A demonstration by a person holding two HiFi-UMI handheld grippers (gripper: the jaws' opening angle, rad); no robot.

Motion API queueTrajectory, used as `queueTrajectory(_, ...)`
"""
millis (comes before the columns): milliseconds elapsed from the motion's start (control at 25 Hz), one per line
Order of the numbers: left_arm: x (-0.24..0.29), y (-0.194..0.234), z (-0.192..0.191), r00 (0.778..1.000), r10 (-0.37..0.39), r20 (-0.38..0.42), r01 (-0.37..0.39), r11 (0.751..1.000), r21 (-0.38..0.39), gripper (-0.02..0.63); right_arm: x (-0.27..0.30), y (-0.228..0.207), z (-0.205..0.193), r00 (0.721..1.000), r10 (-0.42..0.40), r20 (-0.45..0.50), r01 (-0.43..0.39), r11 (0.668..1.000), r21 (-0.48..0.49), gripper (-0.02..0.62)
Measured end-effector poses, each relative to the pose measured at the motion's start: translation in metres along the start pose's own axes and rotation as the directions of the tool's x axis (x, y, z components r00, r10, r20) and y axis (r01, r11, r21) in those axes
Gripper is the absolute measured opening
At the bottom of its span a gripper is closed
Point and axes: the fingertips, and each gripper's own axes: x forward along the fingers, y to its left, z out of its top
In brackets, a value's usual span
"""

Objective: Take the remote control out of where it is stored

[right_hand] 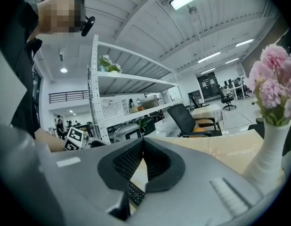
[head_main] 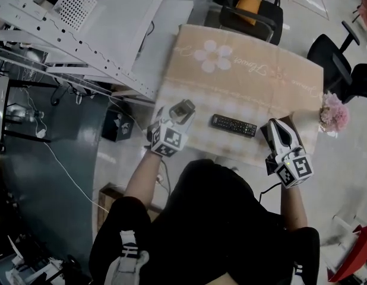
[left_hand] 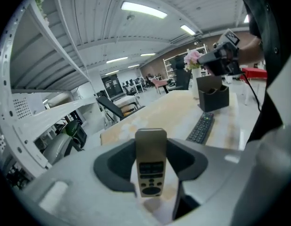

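Remote (left_hand: 151,166) pinched upright in left claw (left_hand: 151,147).
Slim flat tan slab w/ dark buttons. Right claw (right_hand: 142,145): ribbed tips pressed together, empty; black remote (right_hand: 135,192) on table (right_hand: 216,149) beyond, mostly hidden.

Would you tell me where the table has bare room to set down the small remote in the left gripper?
The far half of the tablecloth, from the black remote up to the flower print, lies bare, as does the strip between left gripper and black remote. The right end is crowded: right gripper, black holder, pink flowers.
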Motion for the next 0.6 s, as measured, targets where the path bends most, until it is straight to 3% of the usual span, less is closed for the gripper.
queueTrajectory(200,0.020,-0.008,0.000,0.996,-0.093,-0.016,0.094,0.993,0.066,0.202,0.008,0.002,0.004,0.999,-0.029,0.018,0.029,1.000,0.009,0.005)
queueTrajectory(400,0.045,-0.010,0.002,0.984,-0.174,-0.035,0.176,0.981,0.083,0.202,0.005,0.012,0.004,0.999,-0.043,0.002,0.043,0.999,-0.027,0.005)
queueTrajectory(600,0.080,-0.022,0.000,0.961,-0.250,-0.120,0.262,0.960,0.097,0.196,-0.020,-0.001,0.001,0.989,-0.145,0.004,0.145,0.989,-0.011,0.005)
